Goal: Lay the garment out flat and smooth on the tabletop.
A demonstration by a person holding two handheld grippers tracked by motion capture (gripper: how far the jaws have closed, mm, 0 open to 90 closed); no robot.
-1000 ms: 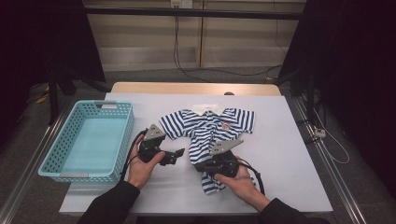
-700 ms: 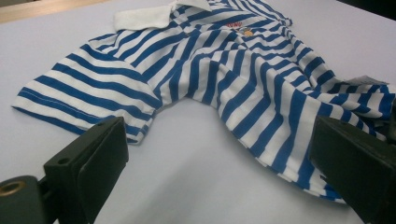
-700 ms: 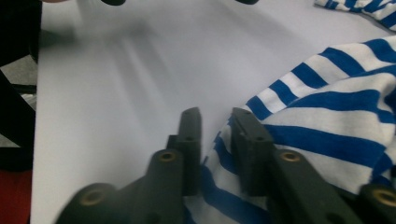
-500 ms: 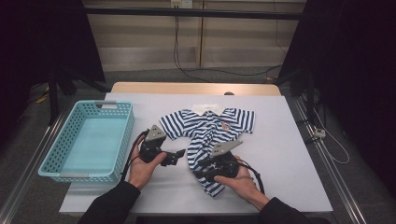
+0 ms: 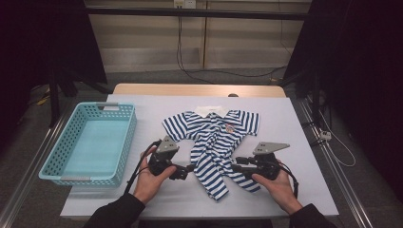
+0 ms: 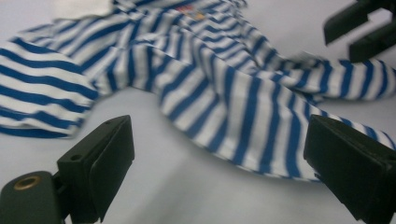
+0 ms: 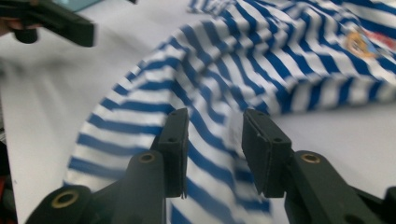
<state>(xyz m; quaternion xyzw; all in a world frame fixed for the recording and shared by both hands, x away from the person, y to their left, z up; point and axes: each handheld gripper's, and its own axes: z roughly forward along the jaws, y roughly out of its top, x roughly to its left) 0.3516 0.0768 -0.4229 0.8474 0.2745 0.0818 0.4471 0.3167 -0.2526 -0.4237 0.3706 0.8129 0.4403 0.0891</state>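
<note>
Right gripper (image 5: 236, 167) moved right, jaws closing beside shirt (image 5: 216, 142).

The high view looks forward and down from above the person's side of the table (image 5: 304, 123), far enough back to take in all its edges, the basket (image 5: 85, 142) by the left edge and the floor beyond the far edge. The left gripper view sits low, close over the table, facing across the shirt (image 6: 224, 102) toward the right gripper (image 6: 362, 28). The right gripper view, just as low and closer, faces back across the same shirt (image 7: 261, 70) toward the left gripper (image 7: 51, 21). All three views share the shirt (image 5: 216, 142).
</note>
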